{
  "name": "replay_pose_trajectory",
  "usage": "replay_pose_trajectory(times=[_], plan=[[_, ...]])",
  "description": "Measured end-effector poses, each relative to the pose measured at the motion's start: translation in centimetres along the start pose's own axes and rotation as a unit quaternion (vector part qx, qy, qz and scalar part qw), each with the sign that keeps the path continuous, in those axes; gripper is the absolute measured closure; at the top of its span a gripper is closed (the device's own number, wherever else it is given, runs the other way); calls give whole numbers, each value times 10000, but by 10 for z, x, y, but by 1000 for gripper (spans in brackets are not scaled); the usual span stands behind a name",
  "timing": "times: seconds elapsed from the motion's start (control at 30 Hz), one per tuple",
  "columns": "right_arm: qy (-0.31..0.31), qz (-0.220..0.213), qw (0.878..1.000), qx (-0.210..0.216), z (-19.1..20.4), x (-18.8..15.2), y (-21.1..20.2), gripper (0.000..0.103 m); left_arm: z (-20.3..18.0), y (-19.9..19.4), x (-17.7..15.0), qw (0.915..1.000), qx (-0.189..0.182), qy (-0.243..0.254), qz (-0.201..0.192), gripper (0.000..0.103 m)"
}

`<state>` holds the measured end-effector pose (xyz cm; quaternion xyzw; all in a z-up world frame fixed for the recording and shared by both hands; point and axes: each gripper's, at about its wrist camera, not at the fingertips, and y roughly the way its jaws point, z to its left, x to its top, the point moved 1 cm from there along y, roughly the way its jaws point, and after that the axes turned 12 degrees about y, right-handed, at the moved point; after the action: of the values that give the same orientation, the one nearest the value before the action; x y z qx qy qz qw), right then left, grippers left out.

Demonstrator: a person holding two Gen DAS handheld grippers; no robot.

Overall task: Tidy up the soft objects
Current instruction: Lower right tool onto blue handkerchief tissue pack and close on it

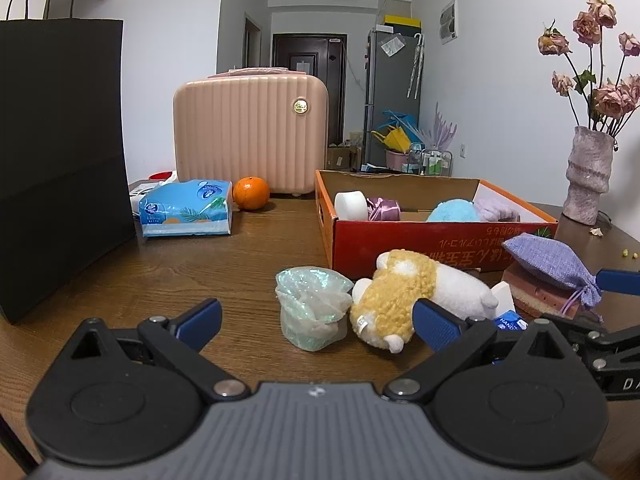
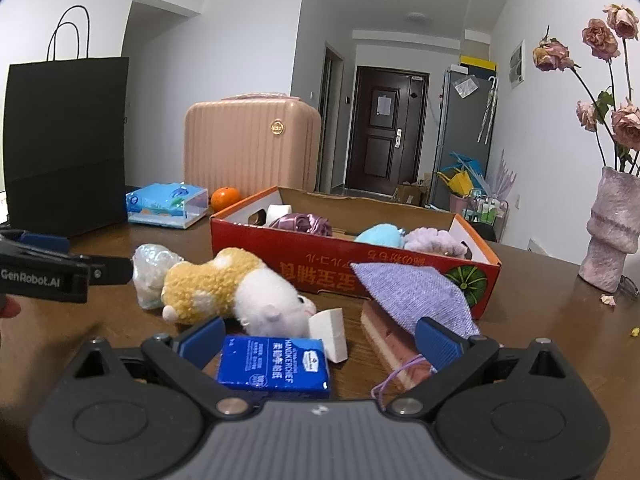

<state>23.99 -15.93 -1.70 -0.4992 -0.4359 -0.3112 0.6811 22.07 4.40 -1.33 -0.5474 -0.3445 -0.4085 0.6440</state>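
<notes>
Box [image 2: 400, 276] with white roll [image 2: 278, 212], satin pouch [image 2: 302, 224], blue and lilac puffs; both tongs [image 1: 316, 318] [image 2: 320, 340] released, empty.

This is a lived-in home, likely a small flat. A wooden table [image 1: 248, 256] stands in a white-walled room that opens onto a hallway ending at a dark front door [image 2: 386, 128]. A fridge [image 1: 392, 96] stands near it. A vase of dried roses [image 2: 612, 224], a pink suitcase [image 1: 250, 132], a tissue pack [image 1: 186, 208] and an orange [image 1: 251, 193] sit around.

White walls [image 1: 492, 80], dark door [image 1: 310, 80]
</notes>
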Motion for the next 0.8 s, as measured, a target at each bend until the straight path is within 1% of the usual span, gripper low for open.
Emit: replay_pose_trajectory(times=[0.3,0.43,0.6,0.8], plan=[[37,235,9997,31,3,-4,10,1,6,2,-1,9999,16,-120,75,0],[72,443,9989,121,8,-6,19,1,9,6,-1,9996,6,-205,177,0],[99,672,9975,170,15,-7,32,1,10,7,-2,9996,-6,-215,194,0],[113,989,9950,78,18,-9,52,2,10,8,-3,9995,-32,-220,229,0]])
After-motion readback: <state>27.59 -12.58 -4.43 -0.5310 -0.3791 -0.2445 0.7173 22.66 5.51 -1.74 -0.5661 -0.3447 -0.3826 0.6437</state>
